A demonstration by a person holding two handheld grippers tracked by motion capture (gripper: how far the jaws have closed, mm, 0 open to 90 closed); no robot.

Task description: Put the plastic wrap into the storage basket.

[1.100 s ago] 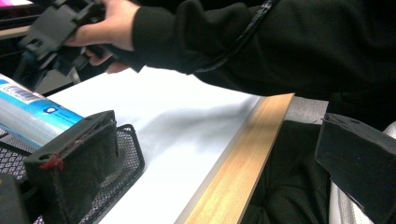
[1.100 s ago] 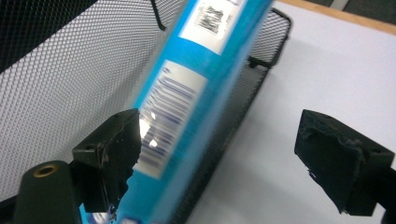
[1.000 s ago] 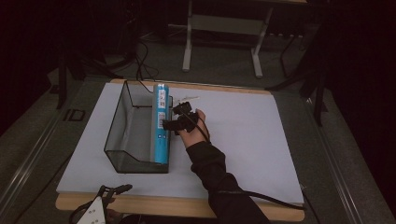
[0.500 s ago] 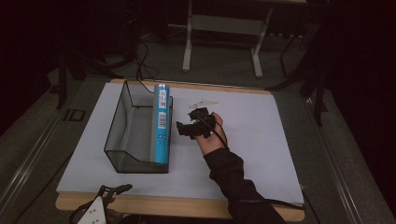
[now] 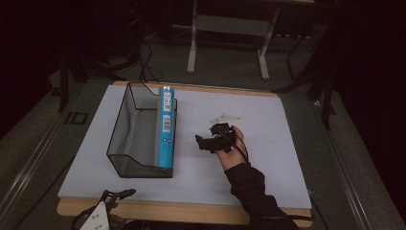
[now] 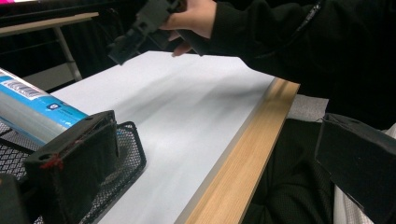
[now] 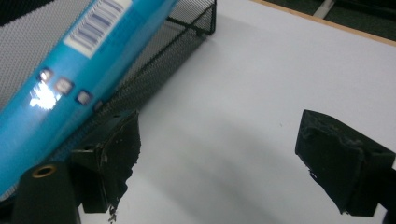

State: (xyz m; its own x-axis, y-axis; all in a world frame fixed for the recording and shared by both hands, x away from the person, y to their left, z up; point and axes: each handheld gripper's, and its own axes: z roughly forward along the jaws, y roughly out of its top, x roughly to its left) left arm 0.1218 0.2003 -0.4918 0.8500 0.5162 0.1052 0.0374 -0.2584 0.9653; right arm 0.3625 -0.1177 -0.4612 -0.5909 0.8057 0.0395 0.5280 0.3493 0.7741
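My right tongs hang spread over the white sheet, gripping nothing.

The blue tube lies along the near wall of the mesh basket, just to the left of my right jaws and apart from them. My left tongs sit at the table's front edge, jaws wide apart and bare, the basket's corner just beyond one jaw.

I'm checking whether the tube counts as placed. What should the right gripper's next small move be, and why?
Probably keep drawing the right gripper away from the mesh basket toward open table. Its jaws stand open with nothing between them, and the blue tube lies along the basket's right wall, apart from them. Nothing near the gripper seems to need gripping.
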